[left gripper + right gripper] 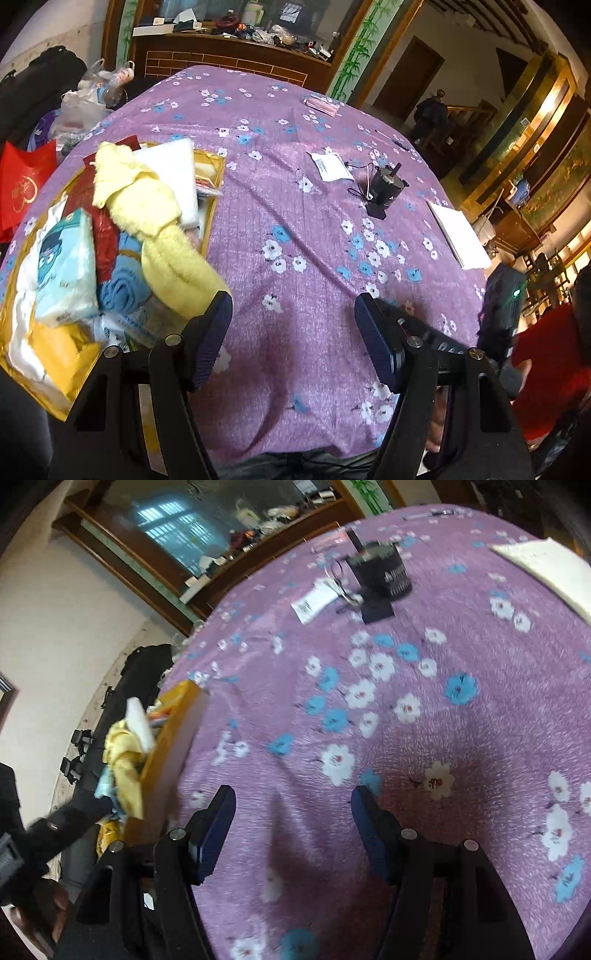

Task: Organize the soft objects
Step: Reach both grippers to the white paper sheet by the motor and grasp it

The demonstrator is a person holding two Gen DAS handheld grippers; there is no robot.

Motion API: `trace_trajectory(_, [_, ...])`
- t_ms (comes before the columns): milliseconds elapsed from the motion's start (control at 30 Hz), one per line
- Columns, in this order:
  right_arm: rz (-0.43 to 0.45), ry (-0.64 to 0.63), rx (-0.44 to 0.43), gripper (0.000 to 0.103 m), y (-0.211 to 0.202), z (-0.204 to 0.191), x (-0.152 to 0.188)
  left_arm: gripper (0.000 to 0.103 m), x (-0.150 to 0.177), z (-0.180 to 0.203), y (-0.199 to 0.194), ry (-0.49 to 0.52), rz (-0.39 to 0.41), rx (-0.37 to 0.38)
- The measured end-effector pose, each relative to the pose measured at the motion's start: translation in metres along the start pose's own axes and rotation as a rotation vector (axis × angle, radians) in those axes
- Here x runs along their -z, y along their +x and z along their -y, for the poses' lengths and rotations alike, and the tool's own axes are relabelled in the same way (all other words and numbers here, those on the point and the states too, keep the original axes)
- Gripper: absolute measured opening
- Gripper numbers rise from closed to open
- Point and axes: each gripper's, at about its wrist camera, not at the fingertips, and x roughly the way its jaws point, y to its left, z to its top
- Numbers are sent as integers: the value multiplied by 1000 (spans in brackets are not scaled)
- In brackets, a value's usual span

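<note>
A yellow-lined box (216, 206) at the table's left holds soft things. A fluffy yellow garment (162, 229) lies across the pile, one end hanging over the near rim. Under it are a white cloth (177, 162), a pale blue tissue pack (70, 266), a rolled blue towel (122, 284) and red fabric (105, 236). My left gripper (293, 332) is open over bare purple cloth just right of the box, nothing between its fingers. My right gripper (293, 827) is open too, empty, with the box (170, 753) and the yellow garment (123, 760) to its left.
The table wears a purple flowered cloth (295, 229). On it stand a black motor with a cord (384, 184), a white label bag (330, 166), a white pad (458, 236) and a pink item (321, 105). Bags (26, 181) sit left of the table. A person in red (550, 354) is at the right.
</note>
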Motion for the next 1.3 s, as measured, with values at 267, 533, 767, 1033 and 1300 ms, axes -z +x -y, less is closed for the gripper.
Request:
trace_trajectory(267, [4, 7, -48, 65, 1, 3, -13, 69, -24, 2, 25, -7, -16, 19])
trace_trajectory(533, [63, 21, -37, 65, -7, 18, -58, 69, -84, 19, 87, -24, -131, 138])
trace_trajectory(767, [46, 40, -17, 65, -5, 36, -65, 69, -105, 21, 134, -110, -189, 153])
trace_trajectory(1033, [43, 79, 9, 65, -3, 53, -68, 69, -148, 26, 189, -215, -230, 202])
trace_trajectory(1300, [44, 49, -8, 65, -5, 47, -72, 69, -192, 21, 235, -302, -234, 158])
